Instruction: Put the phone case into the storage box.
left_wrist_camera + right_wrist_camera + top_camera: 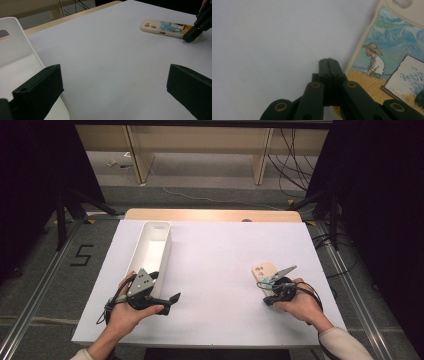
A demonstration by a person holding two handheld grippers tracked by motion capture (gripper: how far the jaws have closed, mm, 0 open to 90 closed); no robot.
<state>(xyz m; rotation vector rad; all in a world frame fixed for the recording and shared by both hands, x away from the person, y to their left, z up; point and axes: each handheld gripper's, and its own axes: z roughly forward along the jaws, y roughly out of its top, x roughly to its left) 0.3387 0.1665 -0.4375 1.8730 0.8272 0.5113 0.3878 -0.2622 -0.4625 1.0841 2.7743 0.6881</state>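
Because it lies flat on the white desk point(210, 270) with nothing under its rim, the phone case point(264, 271) looks awkward to lift: it is probably light, thin and somewhat flexible, with a smooth printed back that could slide rather than rise when nudged. It rests on the right side of the desk, well apart from the long white tray point(152, 251) on the left. The likeliest place to take it is across its narrow width, one jaw on each long cream edge, or at an end once that end has been tipped up or pushed over the desk's border; pinching the flat face would give no purchase.

The right hand-held gripper point(328, 60) has its jaws pressed together with nothing between them, and the tip sits at the case's long edge, just beside or touching the rim; which of the two cannot be told. The left hand-held gripper point(113, 86) has its jaws spread wide and empty, at the near end of the tray, aimed across the bare desk towards the case.
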